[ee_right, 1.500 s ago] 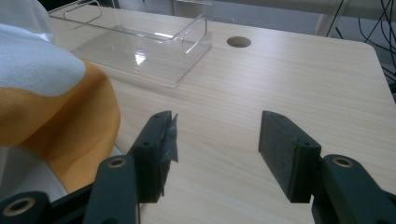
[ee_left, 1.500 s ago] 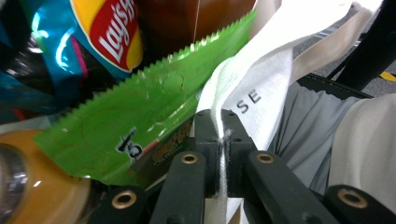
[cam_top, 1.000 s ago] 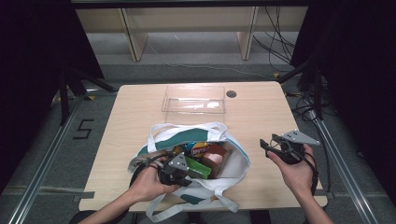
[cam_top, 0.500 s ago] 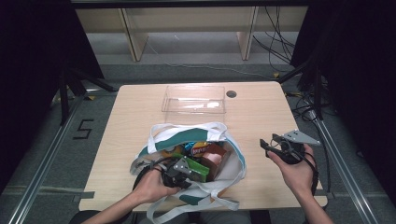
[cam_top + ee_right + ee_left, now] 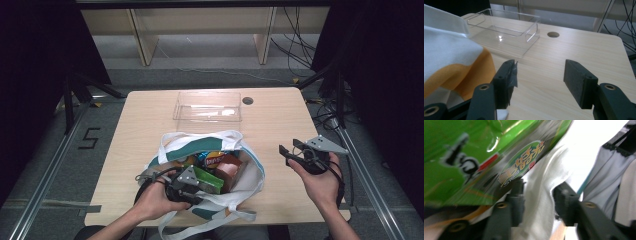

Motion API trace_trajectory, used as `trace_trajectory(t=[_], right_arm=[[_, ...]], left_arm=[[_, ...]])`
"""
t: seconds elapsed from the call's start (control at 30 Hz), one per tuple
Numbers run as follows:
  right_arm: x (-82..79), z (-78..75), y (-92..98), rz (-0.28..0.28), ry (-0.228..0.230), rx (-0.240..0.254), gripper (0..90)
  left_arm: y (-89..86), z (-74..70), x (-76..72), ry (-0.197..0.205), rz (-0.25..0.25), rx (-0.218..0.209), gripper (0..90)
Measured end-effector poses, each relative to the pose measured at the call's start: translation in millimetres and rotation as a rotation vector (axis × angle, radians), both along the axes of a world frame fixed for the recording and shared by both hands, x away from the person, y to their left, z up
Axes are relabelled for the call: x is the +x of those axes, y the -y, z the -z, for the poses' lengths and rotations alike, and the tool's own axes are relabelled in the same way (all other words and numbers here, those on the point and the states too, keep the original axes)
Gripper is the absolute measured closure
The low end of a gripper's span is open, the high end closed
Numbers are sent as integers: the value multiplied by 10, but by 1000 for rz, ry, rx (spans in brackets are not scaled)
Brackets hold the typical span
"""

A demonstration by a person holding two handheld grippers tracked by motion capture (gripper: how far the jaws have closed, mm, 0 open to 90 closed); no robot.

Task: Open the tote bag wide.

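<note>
A white and teal tote bag (image 5: 200, 145) lies open on the table's near half, holding snack packets, among them a green one (image 5: 210, 181) (image 5: 461, 152). My left gripper (image 5: 192, 187) (image 5: 539, 192) is at the bag's near rim. Its jaws have just been opening and stand apart, with a fold of the white bag fabric (image 5: 541, 202) loose between them. My right gripper (image 5: 290, 149) (image 5: 539, 72) hovers over bare table to the right of the bag, open and with nothing between its fingers. A white and orange part of the bag (image 5: 454, 57) is to its left.
A clear plastic box (image 5: 207, 106) (image 5: 504, 27) stands empty behind the bag. A cable hole (image 5: 247, 100) (image 5: 553, 34) is in the wooden table (image 5: 280, 120) beside it. Shelving legs and cables are on the floor beyond the far edge.
The left hand has shifted slightly toward the near edge at the bag's rim. The right hand and the bag have kept still.
</note>
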State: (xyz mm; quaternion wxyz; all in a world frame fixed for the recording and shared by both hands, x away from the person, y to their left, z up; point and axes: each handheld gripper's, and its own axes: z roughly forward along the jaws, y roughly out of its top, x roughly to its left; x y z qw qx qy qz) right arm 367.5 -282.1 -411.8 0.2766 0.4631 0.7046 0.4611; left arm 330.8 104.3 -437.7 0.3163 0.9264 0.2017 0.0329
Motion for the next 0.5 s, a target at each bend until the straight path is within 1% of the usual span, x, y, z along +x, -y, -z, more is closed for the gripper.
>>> trace_trajectory(t=[0.03, 0.07, 0.1, 0.13, 0.2, 0.23, 0.27, 0.3, 0.33, 0.37, 0.4, 0.43, 0.47, 0.5], right_arm=[[-16, -16, -17, 10, -4, 13, 435], [-11, -45, -3, -4, 14, -10, 437], [-11, -45, -3, -4, 14, -10, 437], [-32, -97, -37, 3, 16, 20, 448], [-46, -162, -50, -2, 27, 23, 473], [-46, -162, -50, -2, 27, 23, 473], [-36, -235, -58, -30, 52, 21, 508], [-36, -235, -58, -30, 52, 21, 508], [-59, -300, -106, -48, 53, 46, 561], [-59, -300, -106, -48, 53, 46, 561], [-82, -355, -159, -78, 62, 45, 602], [-100, -381, -189, -87, 64, 42, 620], [-111, -399, -218, -96, 65, 40, 634], [-127, -416, -250, -103, 61, 46, 644]], left_arm=[[-26, -34, -16, 2, 9, -3, 550], [-50, -67, -36, 8, 16, -17, 518], [-50, -67, -36, 8, 16, -17, 489], [-99, -131, -87, 17, 3, -61, 462], [-161, -213, -128, 38, 10, -83, 434], [-161, -213, -128, 38, 10, -83, 424], [-193, -257, -151, 37, 1, -97, 423], [-230, -306, -162, 50, 8, -111, 423], [-311, -406, -189, 69, -7, -140, 430], [-311, -406, -189, 69, -7, -140, 440], [-408, -508, -190, 98, -10, -161, 453], [-459, -555, -183, 113, -19, -176, 462], [-510, -598, -178, 123, -42, -192, 471], [-565, -638, -159, 145, -51, -202, 479]])
